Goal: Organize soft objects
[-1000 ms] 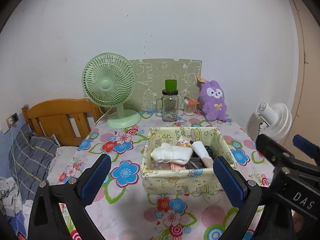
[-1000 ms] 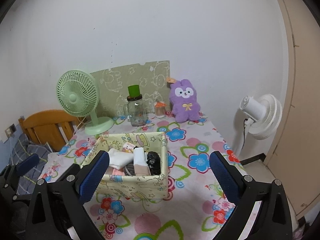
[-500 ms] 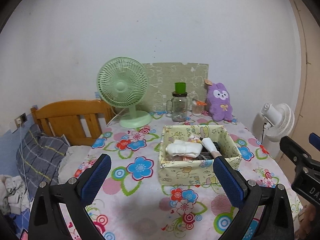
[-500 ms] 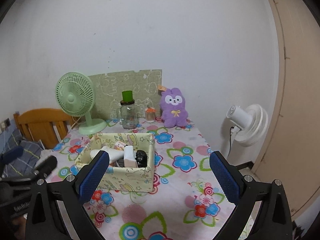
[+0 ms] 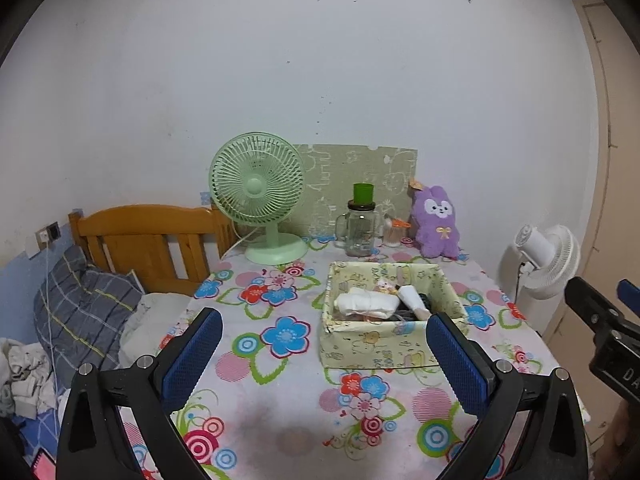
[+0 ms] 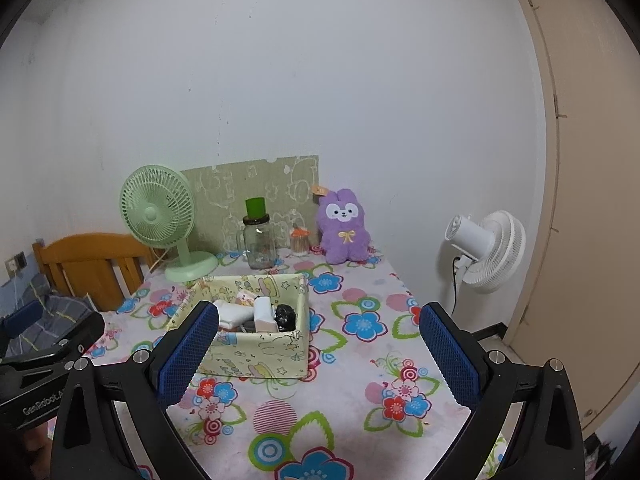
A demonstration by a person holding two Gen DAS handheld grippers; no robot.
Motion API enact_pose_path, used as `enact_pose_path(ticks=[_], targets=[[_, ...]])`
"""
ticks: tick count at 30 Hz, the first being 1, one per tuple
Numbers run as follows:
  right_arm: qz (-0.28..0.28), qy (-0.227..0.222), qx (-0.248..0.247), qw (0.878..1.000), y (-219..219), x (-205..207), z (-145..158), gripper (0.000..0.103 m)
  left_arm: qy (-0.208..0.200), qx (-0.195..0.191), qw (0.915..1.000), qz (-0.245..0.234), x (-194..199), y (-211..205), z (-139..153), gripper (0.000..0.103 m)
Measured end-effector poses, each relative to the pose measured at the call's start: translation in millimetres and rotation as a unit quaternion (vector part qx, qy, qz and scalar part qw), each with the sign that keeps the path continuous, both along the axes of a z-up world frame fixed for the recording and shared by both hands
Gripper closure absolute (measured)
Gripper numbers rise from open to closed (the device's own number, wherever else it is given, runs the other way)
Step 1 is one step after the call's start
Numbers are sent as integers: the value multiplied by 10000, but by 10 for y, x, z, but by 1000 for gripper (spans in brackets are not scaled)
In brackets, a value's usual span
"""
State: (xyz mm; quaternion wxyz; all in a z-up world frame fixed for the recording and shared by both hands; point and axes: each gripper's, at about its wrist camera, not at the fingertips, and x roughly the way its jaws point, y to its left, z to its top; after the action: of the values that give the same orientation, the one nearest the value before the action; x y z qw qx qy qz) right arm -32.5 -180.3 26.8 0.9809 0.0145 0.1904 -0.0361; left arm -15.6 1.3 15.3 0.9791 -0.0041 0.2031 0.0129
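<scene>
Flowered tablecloth (image 5: 280, 412) fills both views. Only the left wrist view shows the bedding (image 5: 80, 312) far left; only the right shows the door (image 6: 592, 200). The left gripper (image 5: 324, 356) and right gripper (image 6: 320, 352) gape wide, empty. The fabric box (image 5: 380, 350) of soft things sits just ahead of both, between their fingertips.

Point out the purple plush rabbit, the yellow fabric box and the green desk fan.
purple plush rabbit (image 6: 345, 227): right wrist view, on its belly by the yellow bow.
yellow fabric box (image 5: 376, 347): left wrist view, on its near outer wall.
green desk fan (image 5: 257, 186): left wrist view, on the grille's centre hub.
</scene>
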Motion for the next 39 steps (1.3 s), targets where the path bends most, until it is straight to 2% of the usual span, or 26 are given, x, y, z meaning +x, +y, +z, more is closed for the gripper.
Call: enact_pose_path(ticks=[39], targets=[[-46, 131, 13, 9999, -10, 41, -21, 1, 51, -135, 9995, -267, -7, -60, -1, 0]])
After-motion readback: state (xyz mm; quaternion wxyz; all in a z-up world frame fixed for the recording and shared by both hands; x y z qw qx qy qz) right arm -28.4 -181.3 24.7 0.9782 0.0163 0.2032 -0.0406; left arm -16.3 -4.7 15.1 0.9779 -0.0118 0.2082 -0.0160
